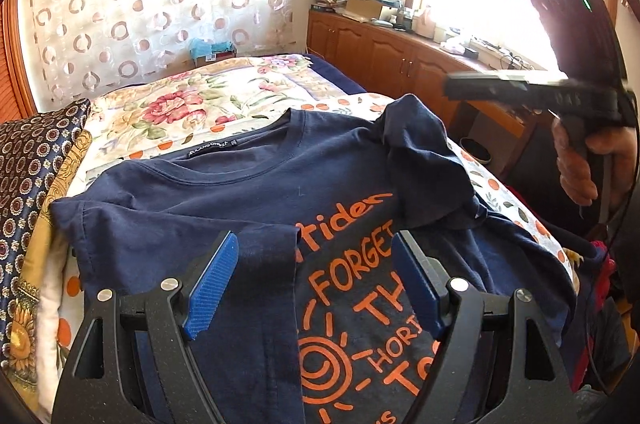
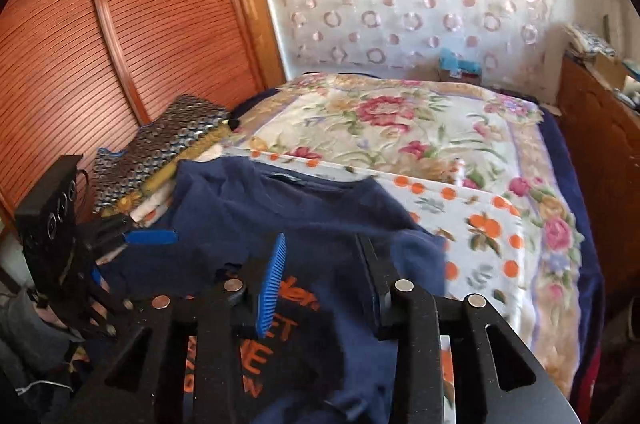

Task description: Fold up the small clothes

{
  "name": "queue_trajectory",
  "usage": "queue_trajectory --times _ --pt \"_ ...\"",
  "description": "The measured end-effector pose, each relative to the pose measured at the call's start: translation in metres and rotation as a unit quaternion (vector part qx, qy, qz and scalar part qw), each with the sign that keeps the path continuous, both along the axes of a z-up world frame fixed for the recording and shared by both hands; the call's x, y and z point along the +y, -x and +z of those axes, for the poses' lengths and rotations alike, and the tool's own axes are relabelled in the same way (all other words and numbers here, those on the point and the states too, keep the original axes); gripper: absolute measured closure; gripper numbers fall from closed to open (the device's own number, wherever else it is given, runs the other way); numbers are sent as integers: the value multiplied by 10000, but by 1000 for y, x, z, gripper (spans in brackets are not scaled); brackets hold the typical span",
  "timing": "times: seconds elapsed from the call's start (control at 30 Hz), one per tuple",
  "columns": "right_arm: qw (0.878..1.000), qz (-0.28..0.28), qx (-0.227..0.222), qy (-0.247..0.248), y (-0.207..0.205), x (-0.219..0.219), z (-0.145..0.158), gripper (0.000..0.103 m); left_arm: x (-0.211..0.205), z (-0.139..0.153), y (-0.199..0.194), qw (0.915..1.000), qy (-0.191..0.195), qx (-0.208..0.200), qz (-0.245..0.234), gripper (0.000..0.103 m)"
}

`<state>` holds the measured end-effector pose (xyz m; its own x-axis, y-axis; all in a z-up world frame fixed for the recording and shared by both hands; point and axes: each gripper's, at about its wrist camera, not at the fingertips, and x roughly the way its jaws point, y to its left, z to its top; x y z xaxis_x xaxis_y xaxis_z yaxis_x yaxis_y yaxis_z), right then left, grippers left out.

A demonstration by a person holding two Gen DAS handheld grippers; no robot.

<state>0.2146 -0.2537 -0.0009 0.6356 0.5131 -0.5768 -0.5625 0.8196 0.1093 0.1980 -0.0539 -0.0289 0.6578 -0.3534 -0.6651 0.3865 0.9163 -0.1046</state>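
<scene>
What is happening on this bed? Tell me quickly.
A person holding a two-finger gripper in each hand is folding a navy blue T-shirt with orange lettering, spread on the floral bedspread. One side and the far sleeve are already folded inward. The left gripper hovers open over the printed chest, gripping nothing. The right gripper is also open above the shirt. A stack of patterned folded fabrics sits beside it.

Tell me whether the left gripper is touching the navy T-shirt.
Cannot tell. In the left wrist view the left gripper, jaws open, sits over the navy T-shirt, but neither view plainly shows contact or a gap.
</scene>
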Motion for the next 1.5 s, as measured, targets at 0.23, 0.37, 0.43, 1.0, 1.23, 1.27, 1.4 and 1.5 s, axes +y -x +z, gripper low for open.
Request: queue_trajectory --times 0.23,0.37,0.43,1.0,1.23,1.27,1.4,1.5 --pt "9969 -758 160 96 30 -49 -34 67 -36 1 -13 9985 188 65 -505 23" --pt "9938 -1029 405 114 56 -71 -60 67 -76 -4 -22 9943 260 258 -997 32" --pt "9935 -1009 529 82 69 -73 -74 67 -93 -4 -24 9919 287 298 -1203 33" --pt "9947 -744 567 434 74 -59 -106 90 -95 0 -46 9918 318 387 -1172 94" --pt "9926 -951 433 621 78 -69 -104 98 -17 16 -57 9988 251 205 -353 94" --pt "9925 -978 434 596 78 -72 -104 98 -9 16 -58 9991 230 204 -287 94" --pt "9926 -1010 412 529 80 -77 -98 98 7 10 -55 9993 238 237 -179 94" --pt "9924 -1058 306 544 86 -72 -88 93 10 4 -56 9993 212 289 -119 78"
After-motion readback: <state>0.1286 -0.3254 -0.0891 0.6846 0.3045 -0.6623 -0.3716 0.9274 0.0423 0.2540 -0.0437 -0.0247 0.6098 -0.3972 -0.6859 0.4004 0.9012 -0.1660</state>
